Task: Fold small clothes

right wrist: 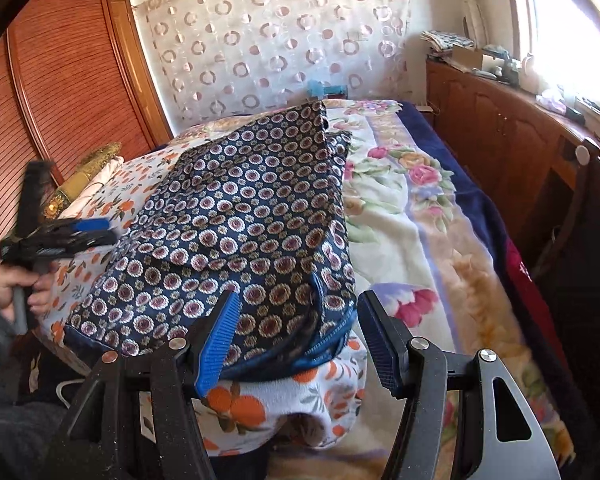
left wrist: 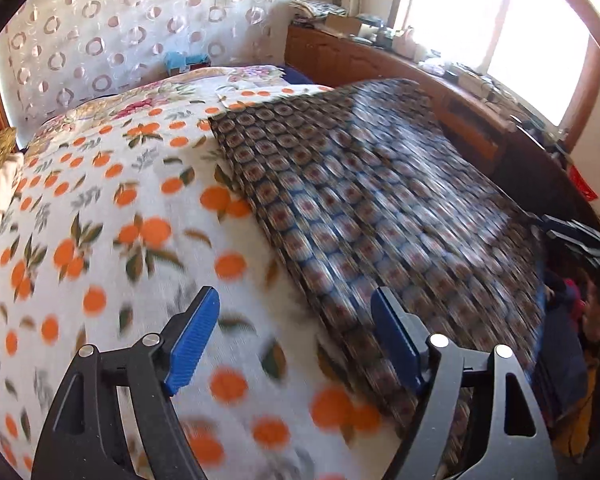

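Garment: dark patterned cloth (right wrist: 236, 216) lies on the orange-print blanket (left wrist: 100, 220) on the bed, already doubled, layered edges at the near corner.
Left gripper (left wrist: 296, 344): fingers spread, holding nothing, above the cloth's left edge.
Right gripper (right wrist: 296, 340): fingers spread around the near corner, not closed on it.
Progress: seems partly folded; at least one fold probably left.

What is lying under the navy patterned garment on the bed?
The navy garment lies on an orange-print blanket, which shows at its near and left edges. The floral blanket lies alongside. Anything directly beneath the garment's middle is covered.
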Motion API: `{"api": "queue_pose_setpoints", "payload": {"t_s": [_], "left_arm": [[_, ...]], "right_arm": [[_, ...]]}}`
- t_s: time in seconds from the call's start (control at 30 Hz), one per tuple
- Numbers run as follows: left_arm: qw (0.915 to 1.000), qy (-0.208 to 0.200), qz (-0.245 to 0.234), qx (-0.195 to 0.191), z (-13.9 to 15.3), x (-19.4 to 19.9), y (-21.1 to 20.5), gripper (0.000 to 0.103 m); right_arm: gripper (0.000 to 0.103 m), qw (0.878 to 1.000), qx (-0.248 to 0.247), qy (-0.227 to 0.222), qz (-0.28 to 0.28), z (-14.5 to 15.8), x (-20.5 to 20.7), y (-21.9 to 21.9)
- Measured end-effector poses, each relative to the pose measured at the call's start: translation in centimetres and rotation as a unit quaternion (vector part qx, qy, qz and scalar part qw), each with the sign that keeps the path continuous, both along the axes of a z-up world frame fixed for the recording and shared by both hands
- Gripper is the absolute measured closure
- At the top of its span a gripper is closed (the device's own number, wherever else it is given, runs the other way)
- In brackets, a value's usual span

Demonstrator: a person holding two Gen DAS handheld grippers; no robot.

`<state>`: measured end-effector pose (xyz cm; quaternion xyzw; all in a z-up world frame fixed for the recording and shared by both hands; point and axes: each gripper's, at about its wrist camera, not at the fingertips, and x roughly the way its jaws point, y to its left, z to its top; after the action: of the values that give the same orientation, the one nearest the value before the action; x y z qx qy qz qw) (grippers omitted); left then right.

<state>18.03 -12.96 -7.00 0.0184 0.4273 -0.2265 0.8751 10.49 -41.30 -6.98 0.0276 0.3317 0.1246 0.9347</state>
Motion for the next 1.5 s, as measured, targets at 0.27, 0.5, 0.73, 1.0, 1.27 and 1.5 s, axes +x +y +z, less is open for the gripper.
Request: {"api": "queue_pose_setpoints", "payload": {"t_s": [0.27,0.5,0.73,1.0,1.27,1.5], "left_arm": [[0.9979,0.03,-0.041,-0.039,-0.3,-5.2,-1.5,0.034],[0.9965,0.046,-0.044,-0.054,-1.4,-7.5,-2.6,0.034],[0.9951,0.05,-0.042,-0.073,-1.5,-8.8,-2.9,0.05],[0.9953,0.048,-0.042,-0.073,-1.8,-8.8,-2.9,0.093],[0.995,0.018,-0.036,-0.092,0.2,-9.1,-1.1,0.098],[0.9952,0.028,-0.037,-0.086,-0.6,-9.0,-1.6,0.098]], "right_arm": [[0.04,1.0,0.008,0.015,-0.006,-1.7,0.2,0.2],[0.04,1.0,0.012,0.019,-0.01,-1.4,0.0,-0.4],[0.04,0.999,0.019,0.022,-0.013,-1.8,-0.2,-0.5],[0.04,0.999,0.022,0.022,-0.012,-2.0,-0.2,-0.5],[0.04,0.999,0.028,0.022,-0.011,-2.2,-0.2,-0.5],[0.04,0.999,0.02,0.035,-0.008,-3.0,0.6,0.6]]}}
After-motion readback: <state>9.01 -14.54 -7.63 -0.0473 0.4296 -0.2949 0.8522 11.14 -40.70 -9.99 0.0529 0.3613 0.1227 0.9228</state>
